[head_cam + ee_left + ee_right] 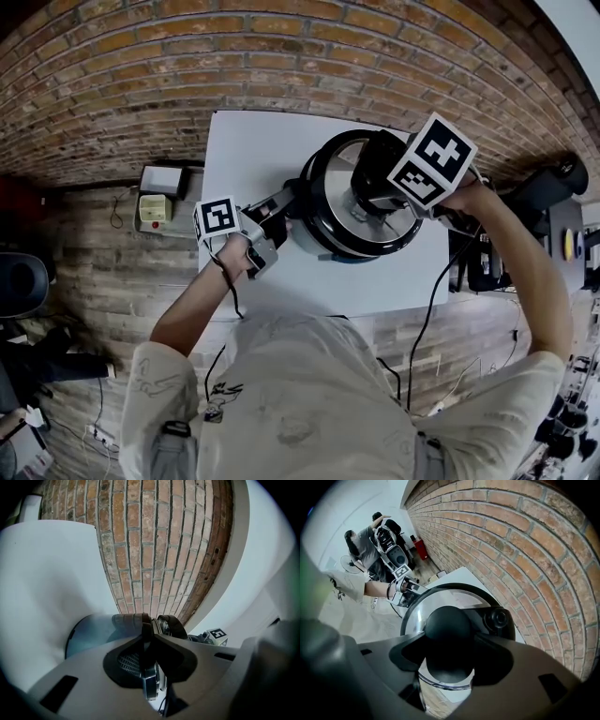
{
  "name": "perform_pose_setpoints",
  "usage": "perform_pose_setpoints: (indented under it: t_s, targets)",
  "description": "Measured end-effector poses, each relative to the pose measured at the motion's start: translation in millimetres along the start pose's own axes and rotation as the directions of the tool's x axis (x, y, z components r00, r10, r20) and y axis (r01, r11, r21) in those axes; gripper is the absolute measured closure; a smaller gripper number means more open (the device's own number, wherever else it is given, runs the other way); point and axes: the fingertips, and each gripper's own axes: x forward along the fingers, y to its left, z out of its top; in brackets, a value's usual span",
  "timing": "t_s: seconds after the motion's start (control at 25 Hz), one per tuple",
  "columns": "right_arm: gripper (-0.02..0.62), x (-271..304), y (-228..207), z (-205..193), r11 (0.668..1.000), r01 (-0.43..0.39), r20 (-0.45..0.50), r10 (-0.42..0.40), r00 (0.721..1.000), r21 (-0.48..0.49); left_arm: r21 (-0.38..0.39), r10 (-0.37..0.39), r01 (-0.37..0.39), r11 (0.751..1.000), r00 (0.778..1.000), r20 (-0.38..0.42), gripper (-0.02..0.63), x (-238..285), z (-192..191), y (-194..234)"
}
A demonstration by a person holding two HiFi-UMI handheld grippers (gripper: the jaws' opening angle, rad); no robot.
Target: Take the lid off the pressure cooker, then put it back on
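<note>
Black lid knob (pixel 449 620) gripped; right gripper (pixel 450 649) pointing down.

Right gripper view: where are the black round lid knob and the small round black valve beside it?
black round lid knob (pixel 449 629): right gripper view, domed top.
small round black valve (pixel 499 618): right gripper view, round face.

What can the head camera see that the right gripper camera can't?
Only the head view shows the marker cube on the right gripper and the arm behind it. Only the right gripper view shows the black knob clamped in its jaws, plus a person and a fan far off. Both show the lid, the left gripper and the brick wall.
</note>
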Motion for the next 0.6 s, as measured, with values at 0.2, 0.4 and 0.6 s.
perform_pose_setpoints:
  t_s: [0.2,0.4,0.6]
  targets:
    - [0.301,-11.8,-3.6,-16.5,0.999,0.009,0.016,-0.009,1.0,0.034,-0.011,-0.007,0.007,1.0,1.0,0.01,0.538,0.1,0.0,-2.2]
    - [0.302,-21.6,-15.7,-45.6,0.993,0.011,0.043,-0.017,0.999,0.118,-0.028,0.031,-0.031,0.999,0.999,0.01,0.538,-3.1,0.4,4.2]
    - [0.302,-38.2,-24.7,-84.0,0.982,0.0,0.061,-0.012,0.998,0.191,-0.034,0.001,-0.001,0.999,1.0,0.027,0.538,0.0,0.4,-3.9]
